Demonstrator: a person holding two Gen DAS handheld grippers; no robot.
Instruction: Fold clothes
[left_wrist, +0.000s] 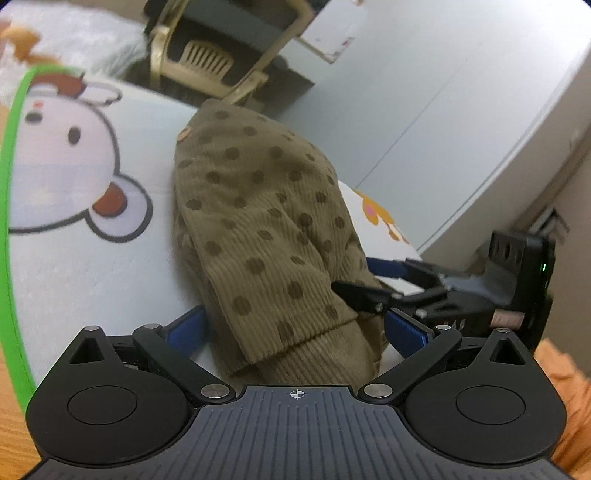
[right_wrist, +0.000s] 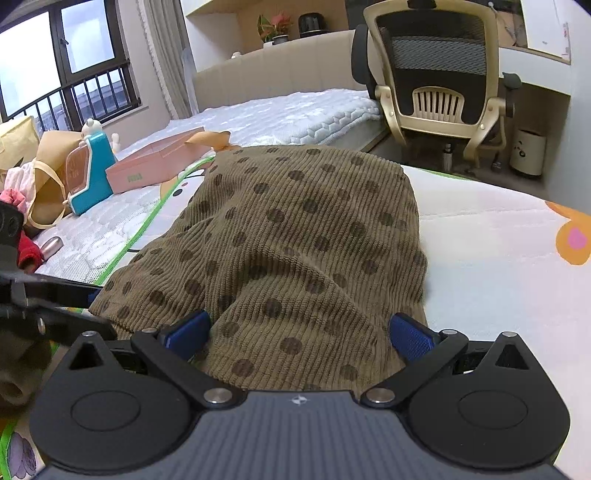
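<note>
Garment (right_wrist: 303, 258): olive-brown ribbed corduroy piece with dark polka dots, bunched in a mound on a white cartoon-printed mat (right_wrist: 498, 258) with a green border. A small round button shows near its far edge in the left wrist view. A ribbed cuff or hem lies at the near end, just before the left gripper.

Left gripper (left_wrist: 295, 328): jaws spread wide, blue pads on either side of the garment's near hem; fabric sits between them, not clamped.

Right gripper (right_wrist: 299, 332): jaws likewise spread wide, blue pads flanking a raised fold of the garment; fabric lies between them, no pinch visible. In the left wrist view it enters from the right, fingers at the garment's edge.

Surroundings: office chair (right_wrist: 439, 74) with gold frame beyond the mat; bed (right_wrist: 288, 114) with a pale quilted cover; pink box (right_wrist: 155, 166) and teal toy (right_wrist: 92, 173) to the left; window with railing at far left.
</note>
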